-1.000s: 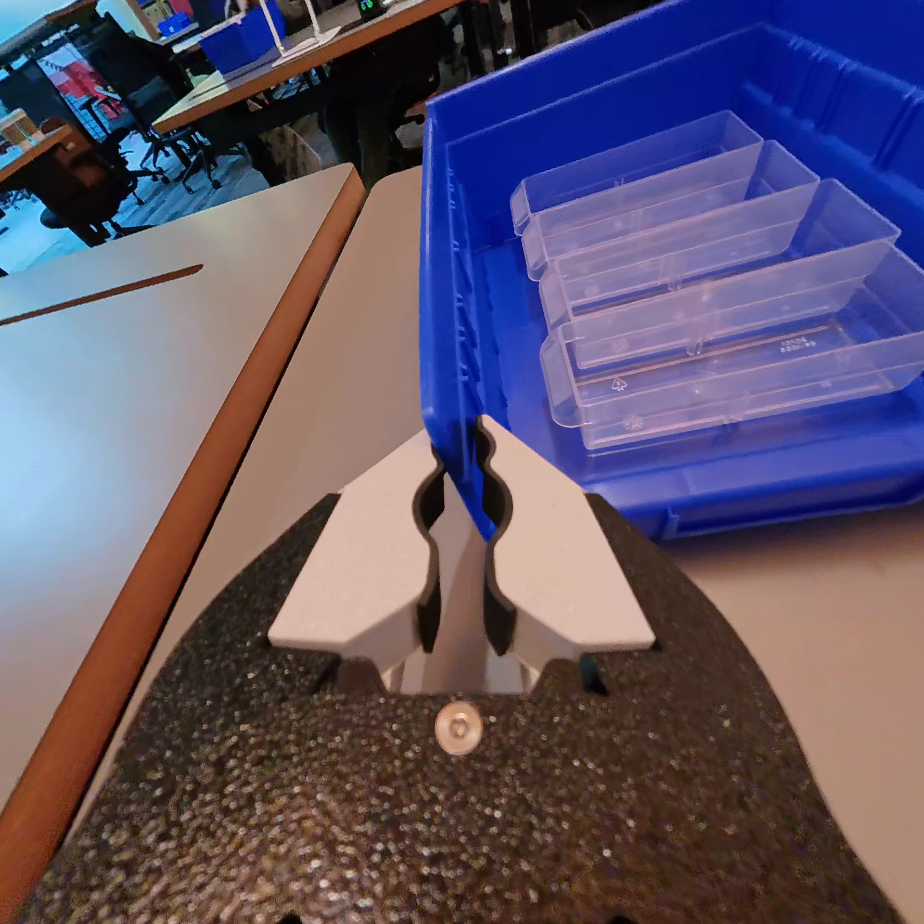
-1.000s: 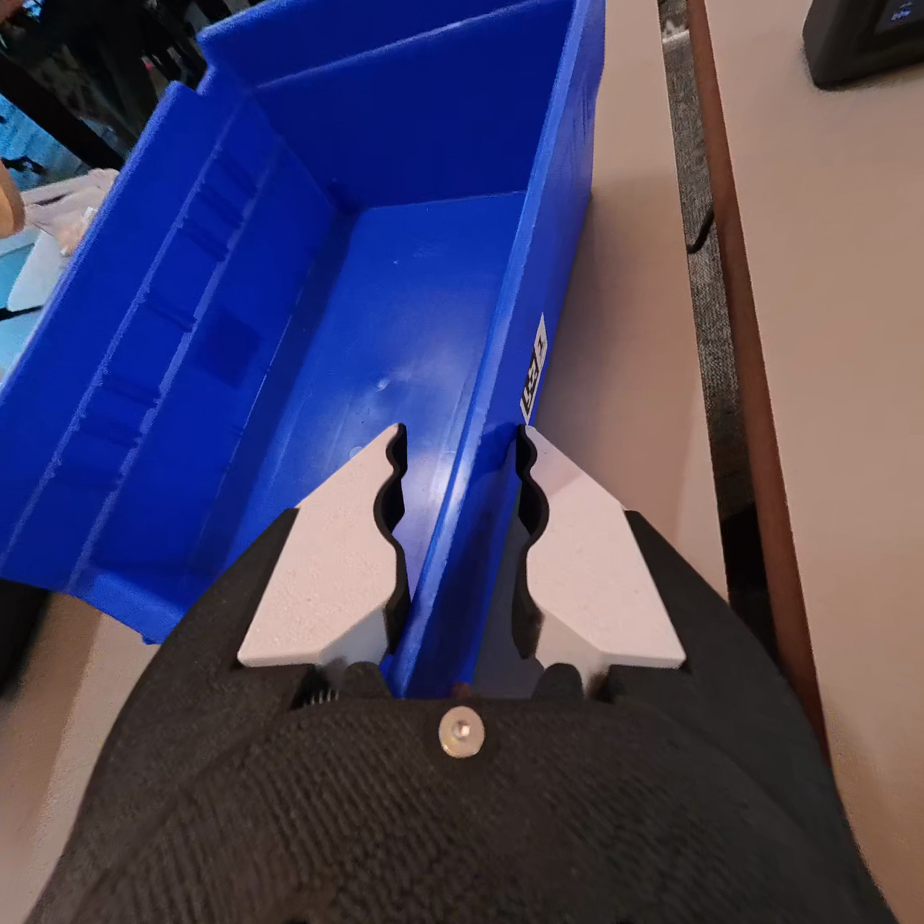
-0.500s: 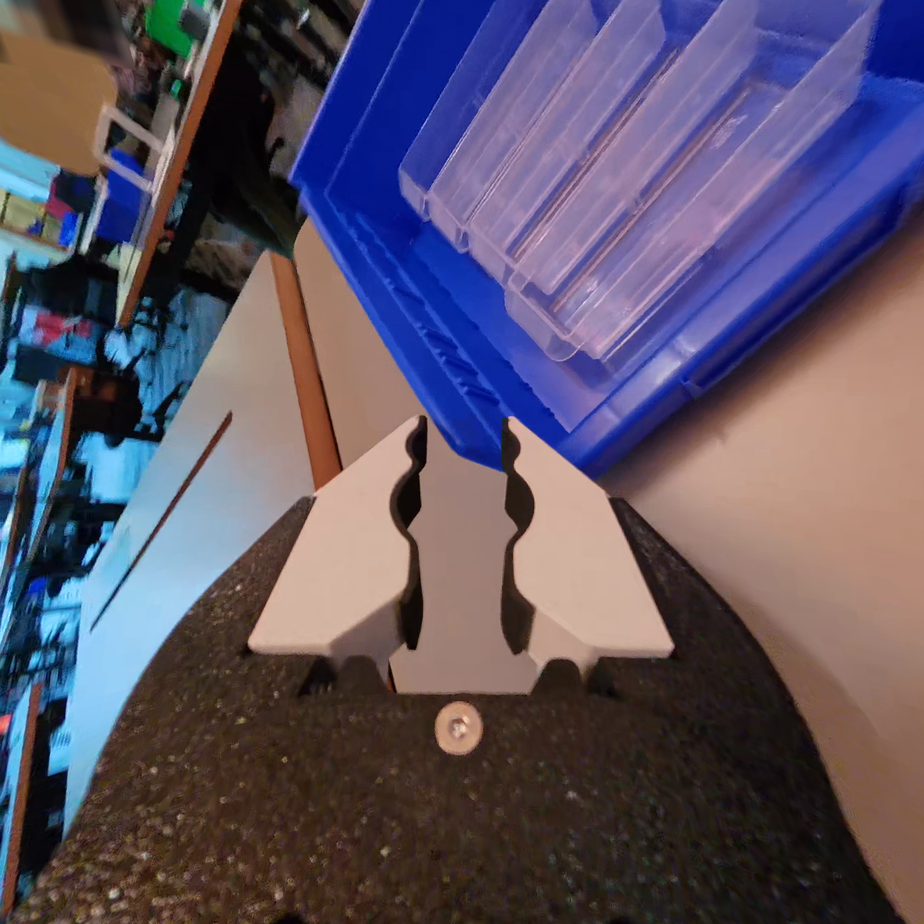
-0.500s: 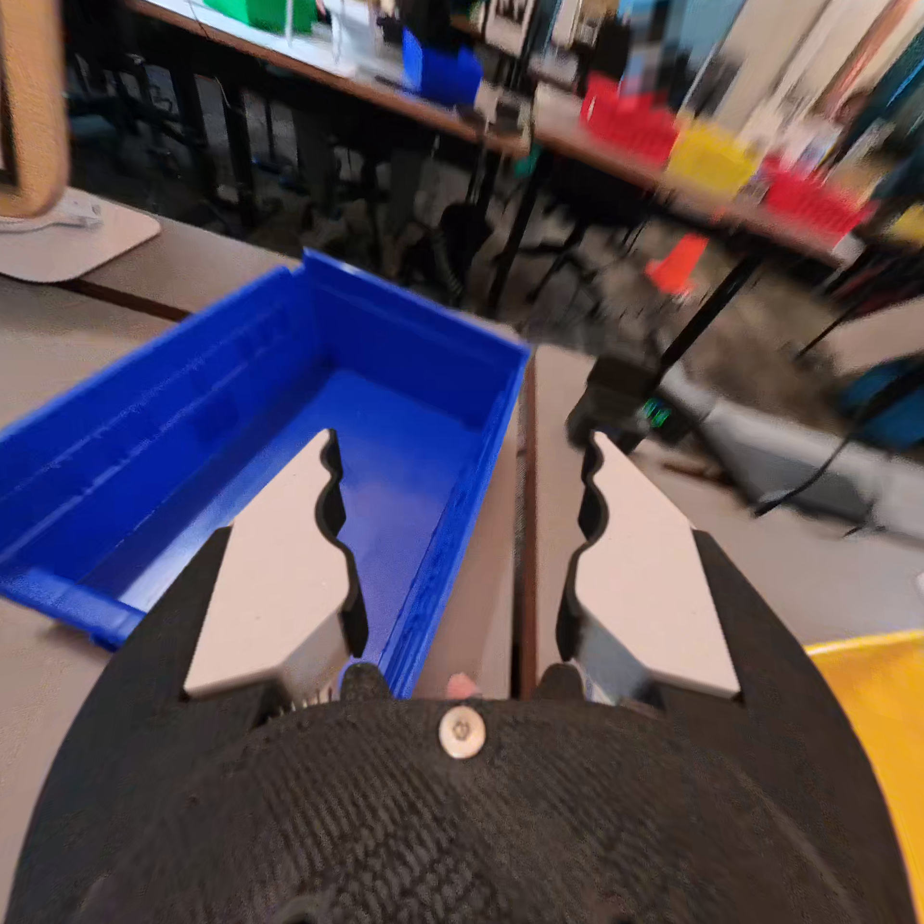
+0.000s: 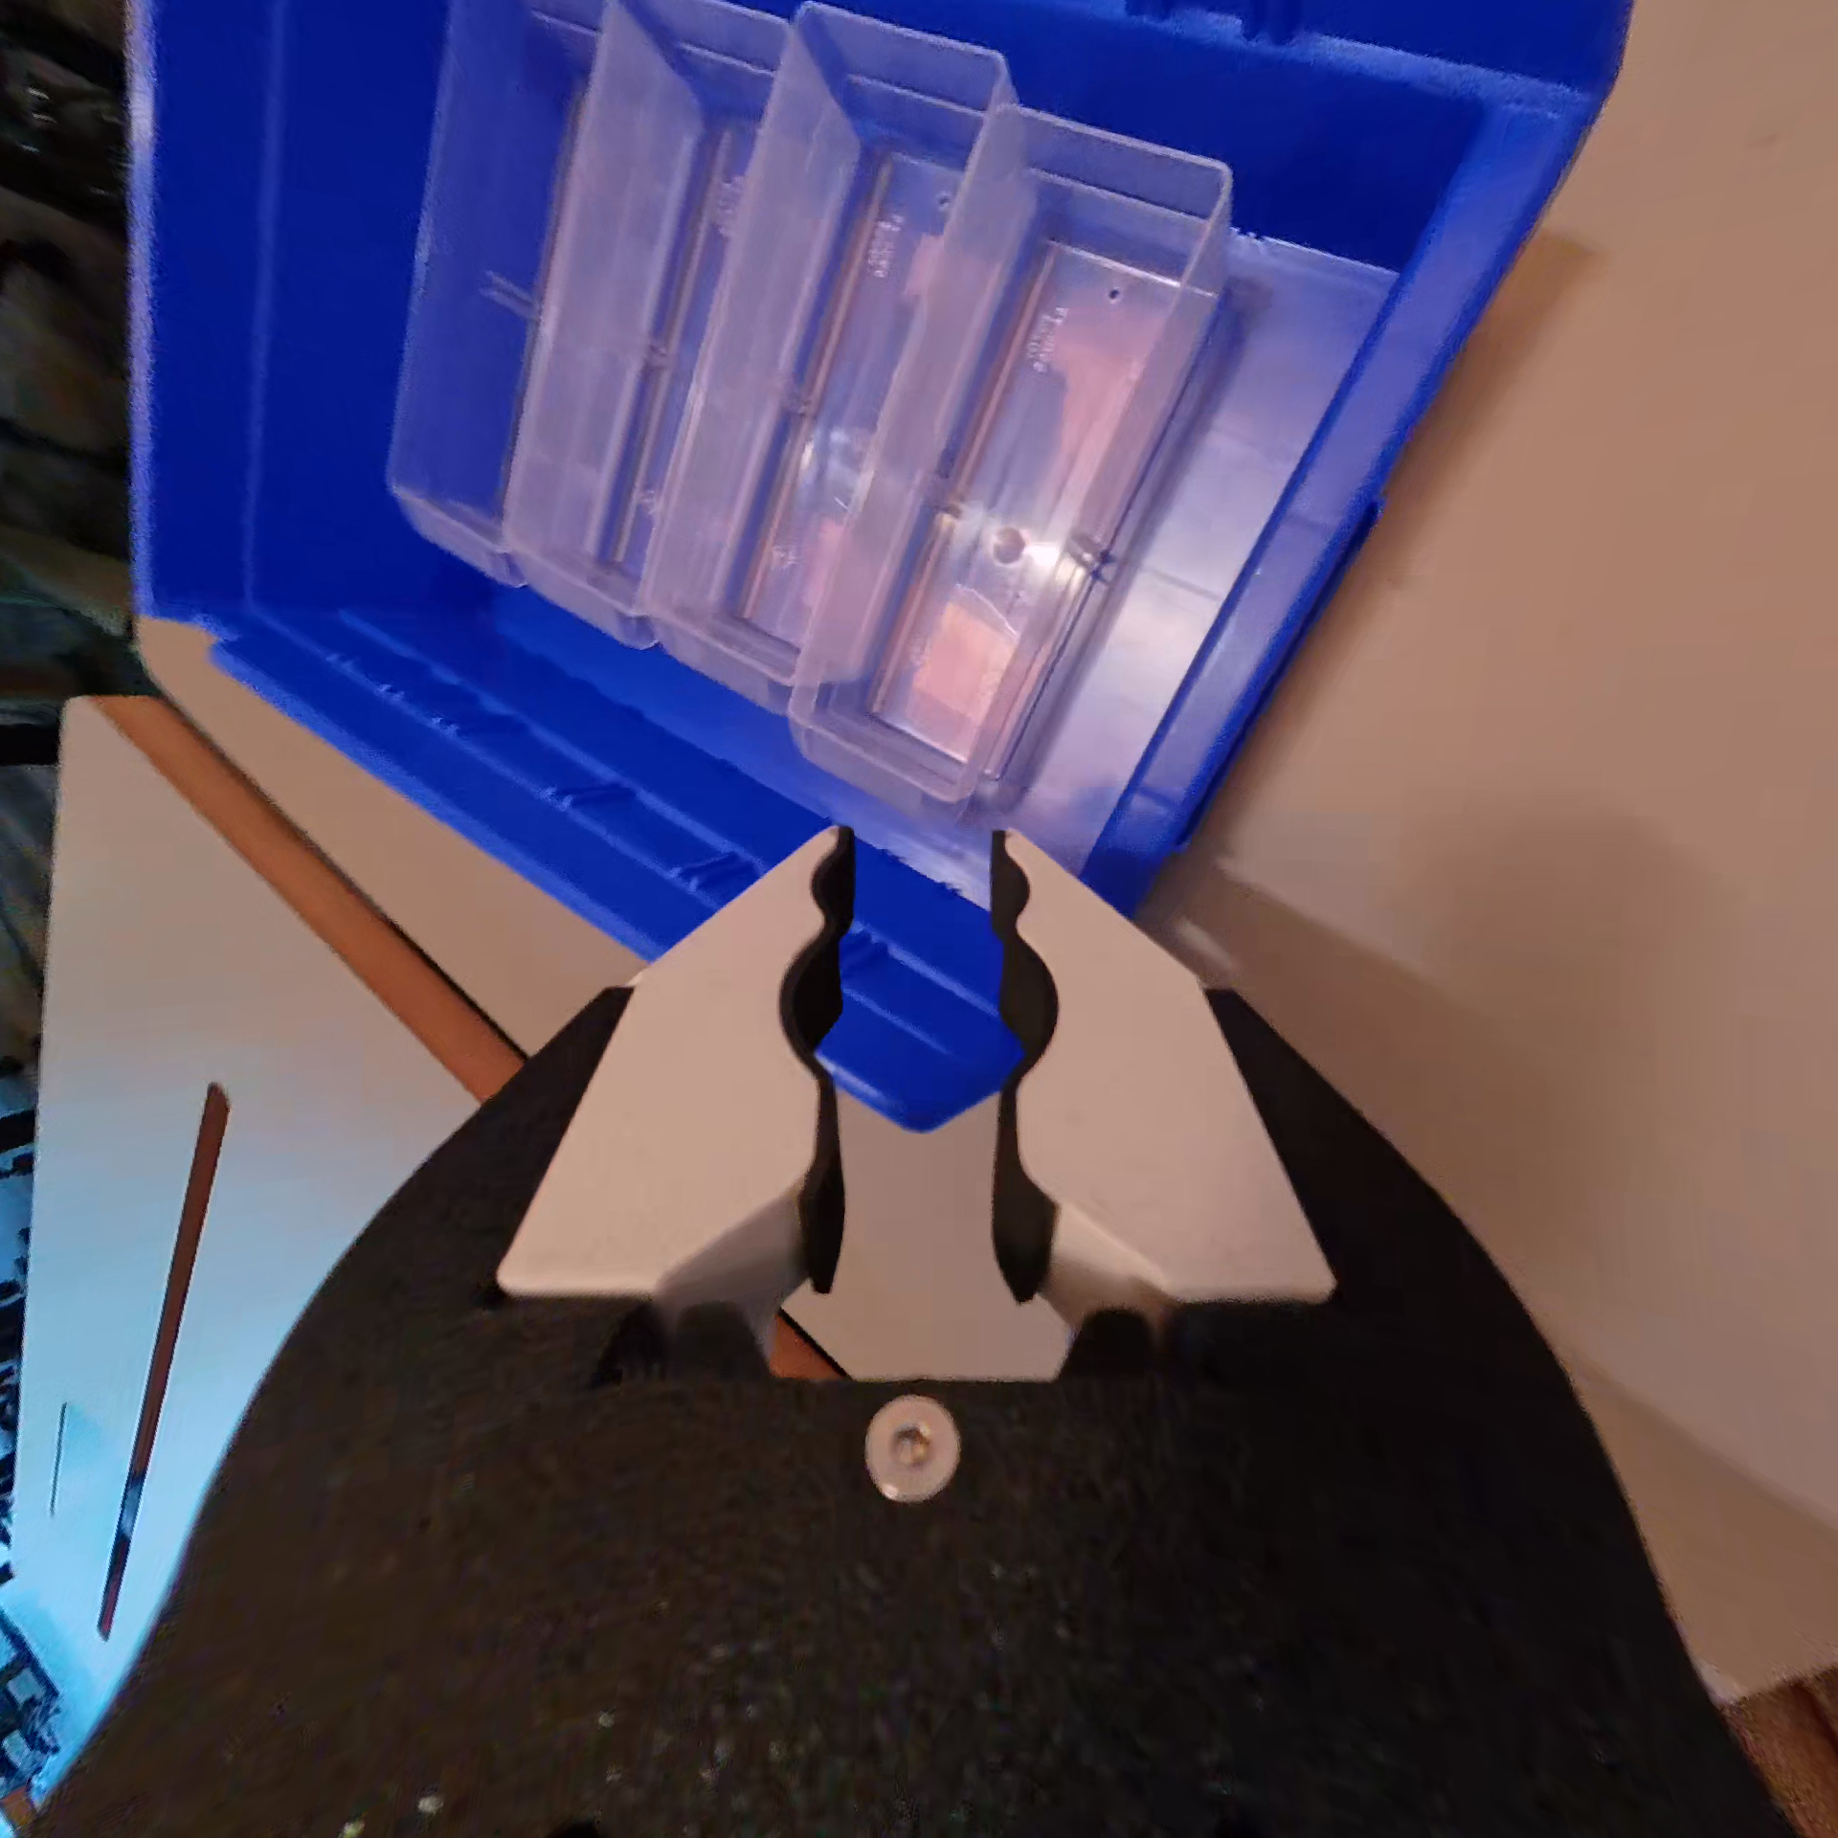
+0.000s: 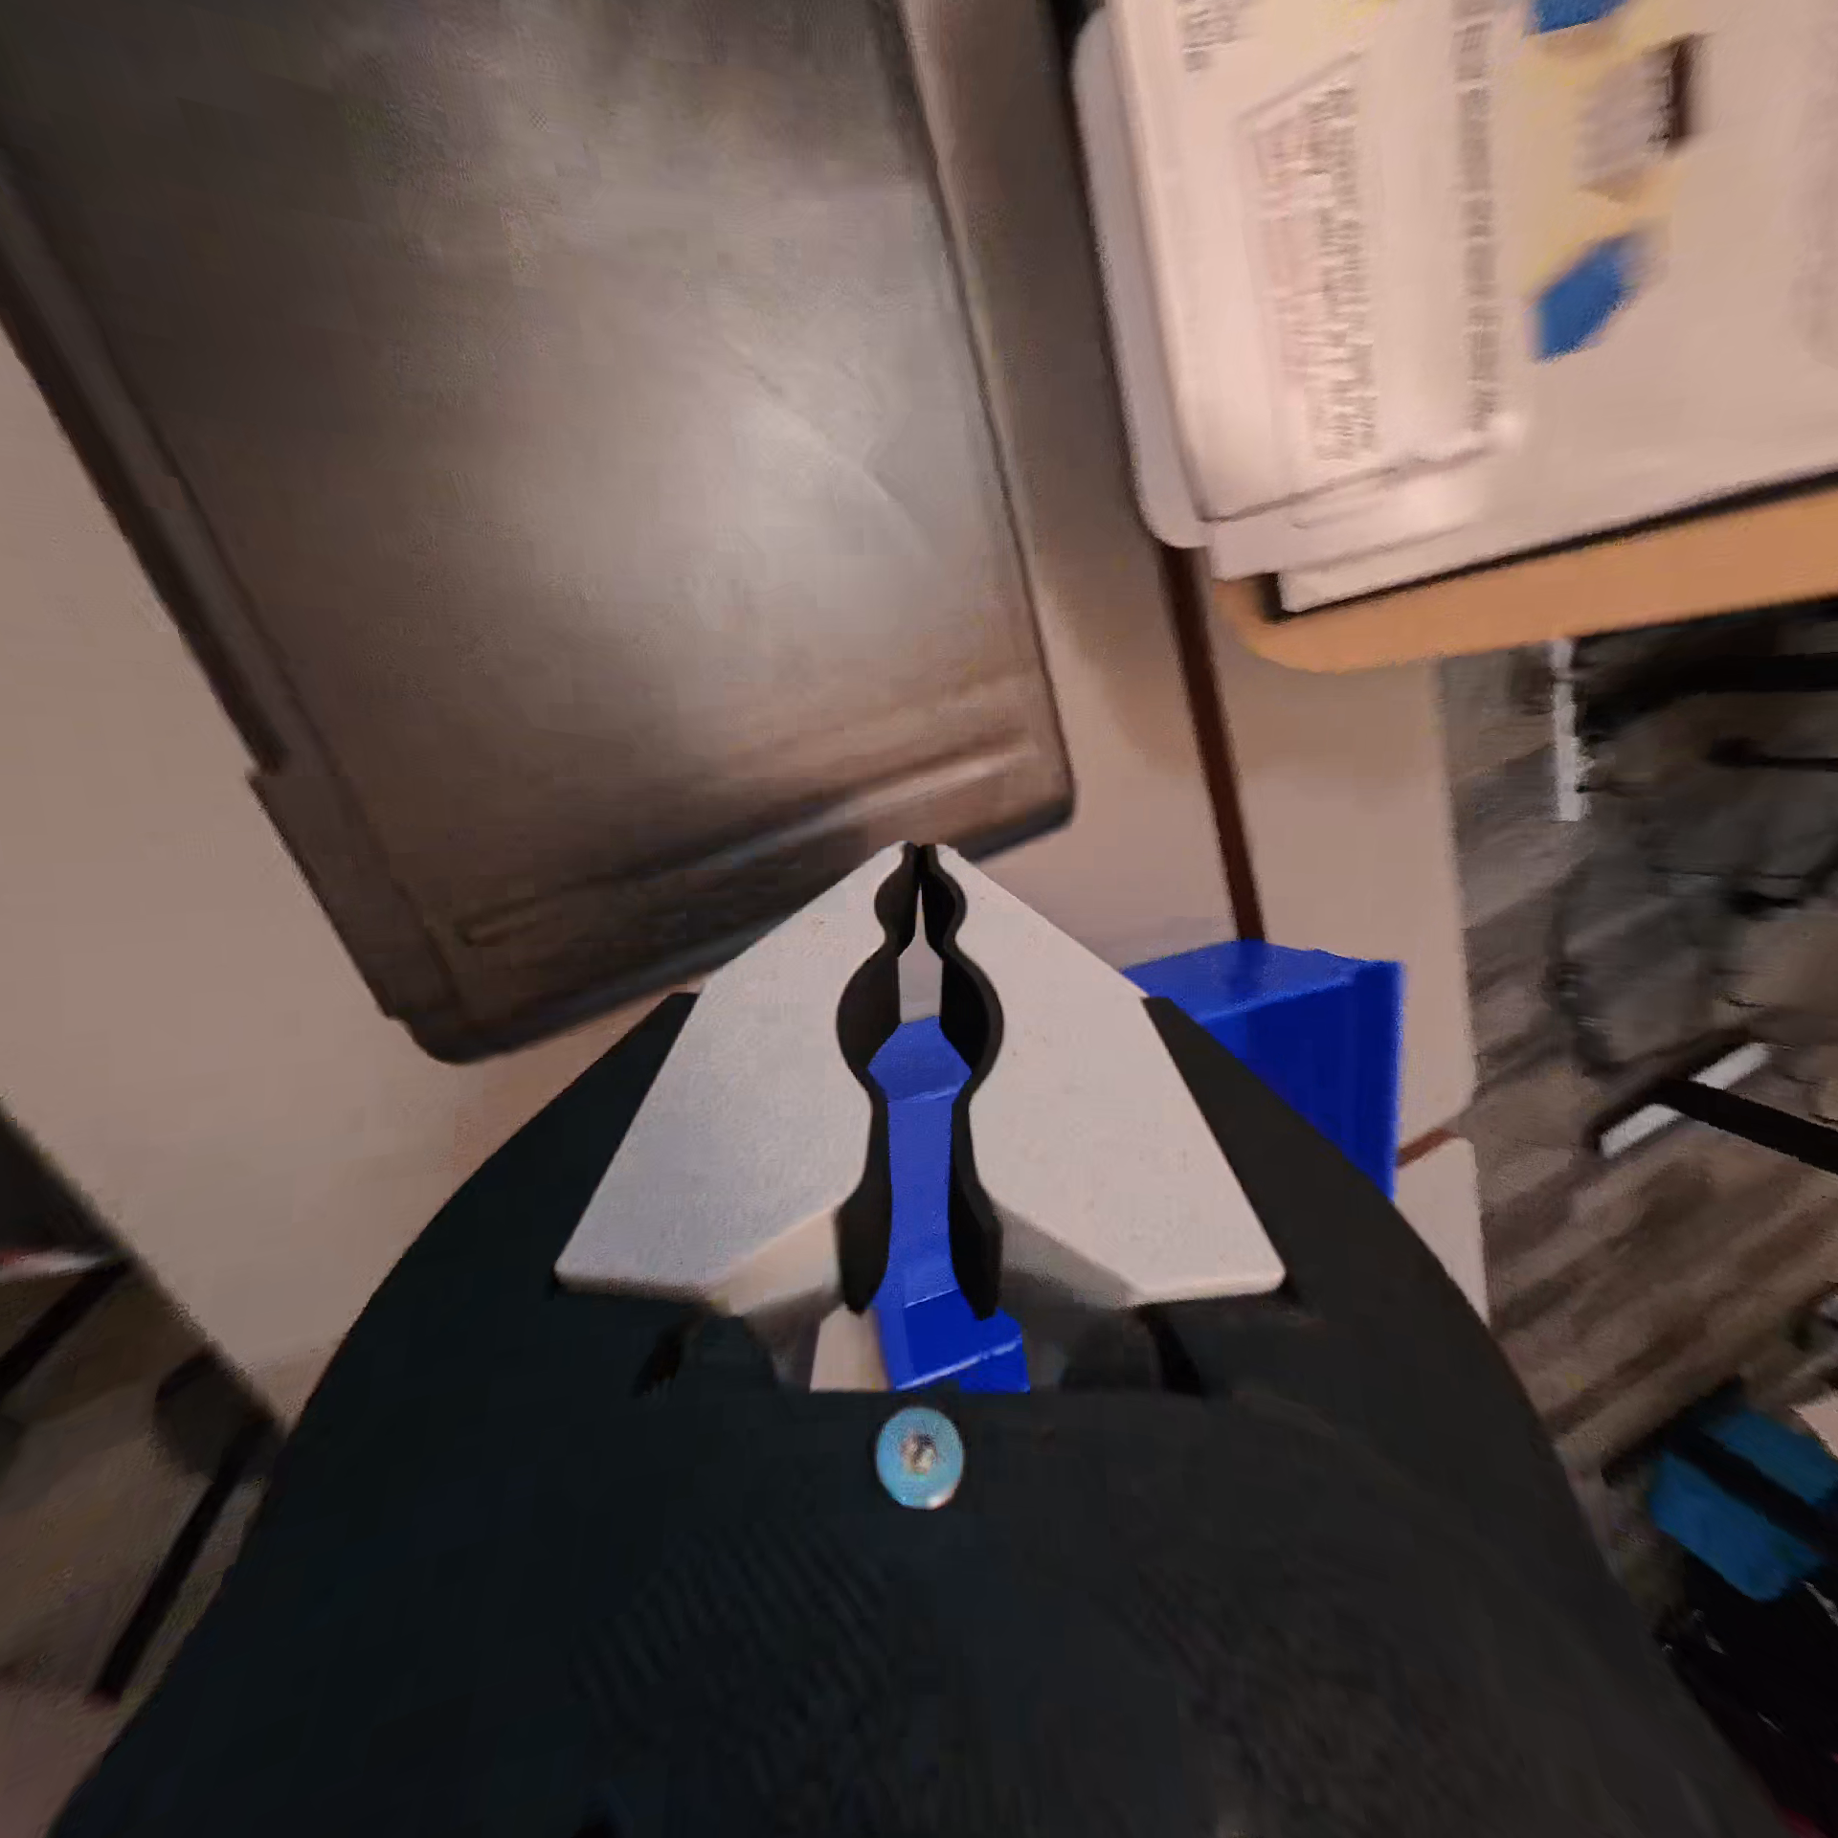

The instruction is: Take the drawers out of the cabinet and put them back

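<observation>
Several clear plastic drawers [image 5: 835, 398] lie side by side, overlapping, in a blue bin [image 5: 298, 348] on the table. My left gripper [image 5: 923, 840] is open and empty. It hovers over the bin's near wall, just short of the nearest drawer [image 5: 1005, 557]. My right gripper [image 6: 915, 853] is shut with its tips touching and nothing between them. It points at the lower edge of a dark grey flat-sided case [image 6: 517, 448], which looks like the cabinet body. A corner of the blue bin [image 6: 1283, 1034] shows below the right gripper's fingers.
A second tabletop with a brown edge [image 5: 328, 895] and a dark slot [image 5: 159, 1392] adjoins at the left. White printed sheets [image 6: 1392, 259] lie on a wooden-edged surface at the upper right. Blurred floor clutter [image 6: 1671, 895] is at the right.
My left gripper let go of the bin wall, opened wider and rose and turned over the bin. My right gripper let go of the bin wall, opened, then shut and swung toward the dark case.
</observation>
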